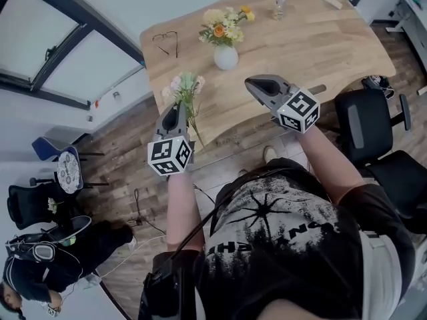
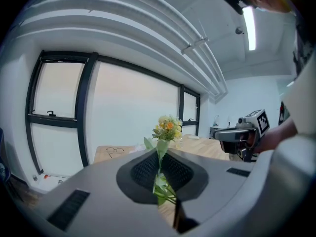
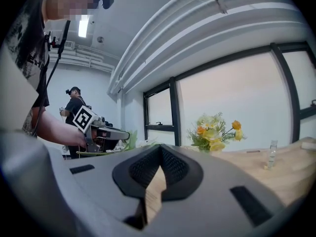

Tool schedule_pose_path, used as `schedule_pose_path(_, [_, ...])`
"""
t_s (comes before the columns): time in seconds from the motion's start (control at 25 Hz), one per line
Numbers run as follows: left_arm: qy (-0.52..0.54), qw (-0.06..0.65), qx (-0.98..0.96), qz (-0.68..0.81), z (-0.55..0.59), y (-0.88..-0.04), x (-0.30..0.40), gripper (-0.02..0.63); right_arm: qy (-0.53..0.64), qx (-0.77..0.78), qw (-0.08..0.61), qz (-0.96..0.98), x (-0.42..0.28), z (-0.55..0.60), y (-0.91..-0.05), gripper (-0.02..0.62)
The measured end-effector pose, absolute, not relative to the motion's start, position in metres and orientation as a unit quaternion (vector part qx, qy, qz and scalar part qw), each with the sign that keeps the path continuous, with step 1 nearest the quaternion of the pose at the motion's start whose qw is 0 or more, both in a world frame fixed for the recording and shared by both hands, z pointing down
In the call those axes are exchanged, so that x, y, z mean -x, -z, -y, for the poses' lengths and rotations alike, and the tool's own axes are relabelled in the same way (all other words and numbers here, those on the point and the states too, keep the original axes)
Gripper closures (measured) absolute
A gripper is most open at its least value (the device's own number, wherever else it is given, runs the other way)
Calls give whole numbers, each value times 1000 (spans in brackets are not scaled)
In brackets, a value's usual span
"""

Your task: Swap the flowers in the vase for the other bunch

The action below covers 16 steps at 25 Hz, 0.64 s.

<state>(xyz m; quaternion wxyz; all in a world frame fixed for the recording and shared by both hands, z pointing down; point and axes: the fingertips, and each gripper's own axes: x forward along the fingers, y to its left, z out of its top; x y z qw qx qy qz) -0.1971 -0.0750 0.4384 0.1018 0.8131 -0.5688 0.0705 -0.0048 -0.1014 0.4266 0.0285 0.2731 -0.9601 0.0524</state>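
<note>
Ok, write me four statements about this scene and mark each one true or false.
1. The left gripper is clamped on the stems of a pale pink bunch. True.
2. The right gripper carries flowers. False: its jaws are shut with nothing between them.
3. The white vase stands empty. False: a yellow and orange bunch is in it.
4. A pair of eyeglasses lies on the wooden table. True.
</note>
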Motion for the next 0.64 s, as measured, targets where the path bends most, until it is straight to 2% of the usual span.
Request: schedule_pose_path(0.64, [-73,101,-837,533,24,-448,233,580,-45,-313,36,948,45,38,-432,578])
